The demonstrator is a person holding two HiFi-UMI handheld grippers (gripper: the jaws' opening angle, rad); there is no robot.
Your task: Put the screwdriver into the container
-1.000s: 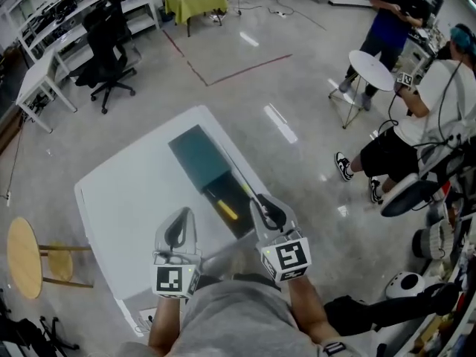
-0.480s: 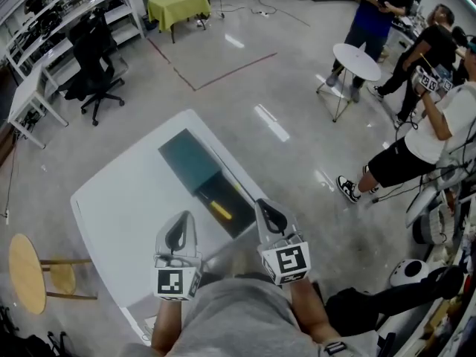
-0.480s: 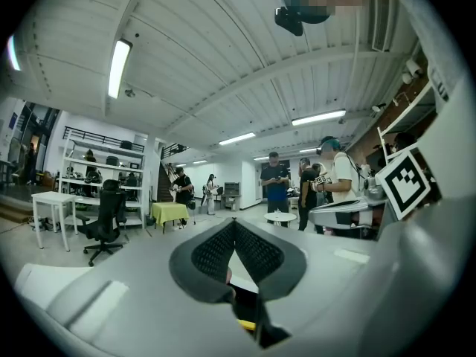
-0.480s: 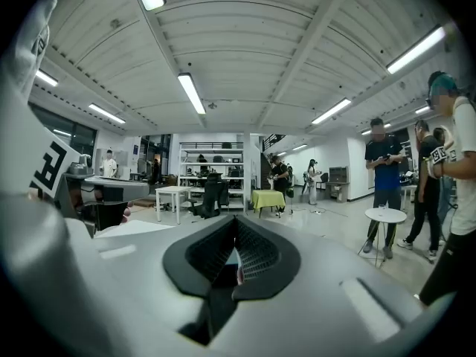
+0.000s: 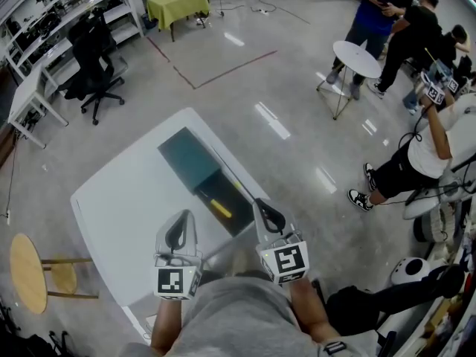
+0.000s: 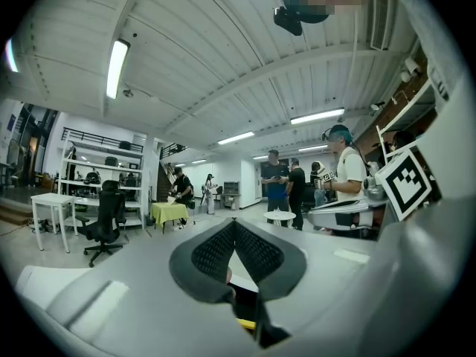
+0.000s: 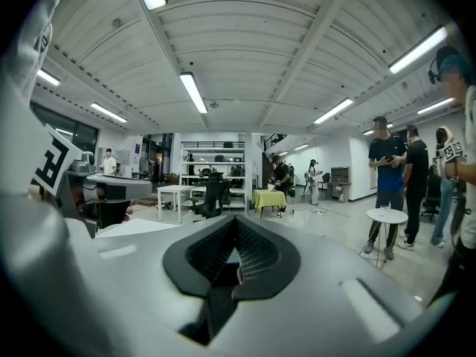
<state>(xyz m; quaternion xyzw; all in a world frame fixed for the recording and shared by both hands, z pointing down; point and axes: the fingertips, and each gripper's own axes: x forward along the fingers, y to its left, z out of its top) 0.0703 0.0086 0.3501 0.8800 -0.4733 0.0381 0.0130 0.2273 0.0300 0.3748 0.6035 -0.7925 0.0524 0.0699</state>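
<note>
Screwdriver (image 5: 220, 208) lies inside the dark container (image 5: 190, 159), just past the left gripper (image 5: 183, 222) and right gripper (image 5: 262, 205), both pinched shut on nothing, so I would not bump it.

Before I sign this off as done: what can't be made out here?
- Head view: screwdriver too small to tell if it lies fully inside the container.
- Left gripper view: left hand-held gripper hides all but a yellow sliver.
- Right gripper view: right hand-held gripper blocks the container.
</note>
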